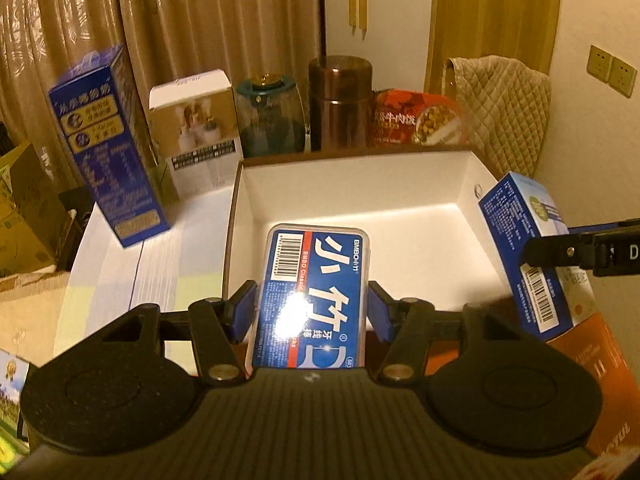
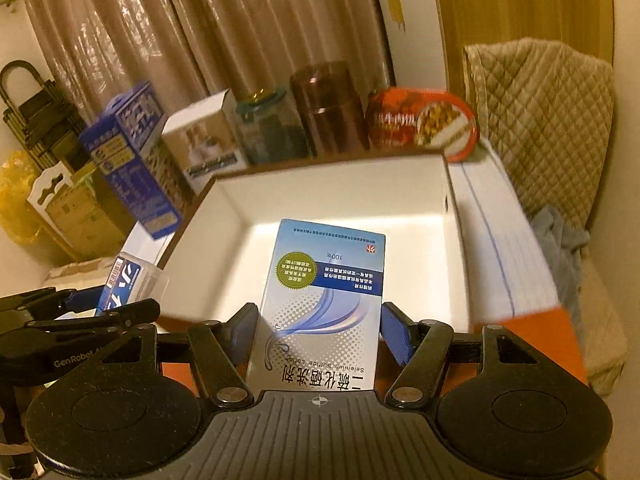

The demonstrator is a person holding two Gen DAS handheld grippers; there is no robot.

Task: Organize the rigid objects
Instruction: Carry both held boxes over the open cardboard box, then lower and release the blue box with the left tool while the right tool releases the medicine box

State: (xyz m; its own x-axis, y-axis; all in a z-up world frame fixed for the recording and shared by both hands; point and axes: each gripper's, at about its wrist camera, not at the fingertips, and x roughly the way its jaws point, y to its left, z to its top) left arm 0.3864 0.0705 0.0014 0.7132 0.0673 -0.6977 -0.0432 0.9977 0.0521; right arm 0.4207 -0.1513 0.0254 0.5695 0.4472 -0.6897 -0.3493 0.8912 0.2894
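Both grippers angled downward over the open white box (image 1: 472,184), near its front edge.

My left gripper (image 1: 312,304): blue pads clamped on the long sides of a clear plastic dental floss pick case (image 1: 316,292) with a blue label, barcode end pointing away from me. Case is held above the box's front-left part.

My right gripper (image 2: 320,332): pads pressed to both sides of a light blue selenium sulfide lotion carton (image 2: 324,300), print upside down to the camera. Held over the box's front edge, to the right of the floss case; in the left wrist view the carton appears at the box's right wall.

White box interior: bare floor where visible, brown outer rim.

Table surface, back edge behind the box, left to right: tall blue milk carton (image 1: 108,148), white product box (image 1: 196,128), teal-lidded glass jar (image 1: 268,116), brown cylindrical canister (image 1: 340,104), red instant noodle bowl (image 1: 416,118). An orange box (image 1: 588,364) sits at the near right corner.

Room: tan curtains (image 1: 168,20) behind the table, quilted beige cover (image 1: 504,108) on a chair at right, wall sockets (image 1: 610,70), cardboard boxes (image 1: 24,208) on the floor at left.
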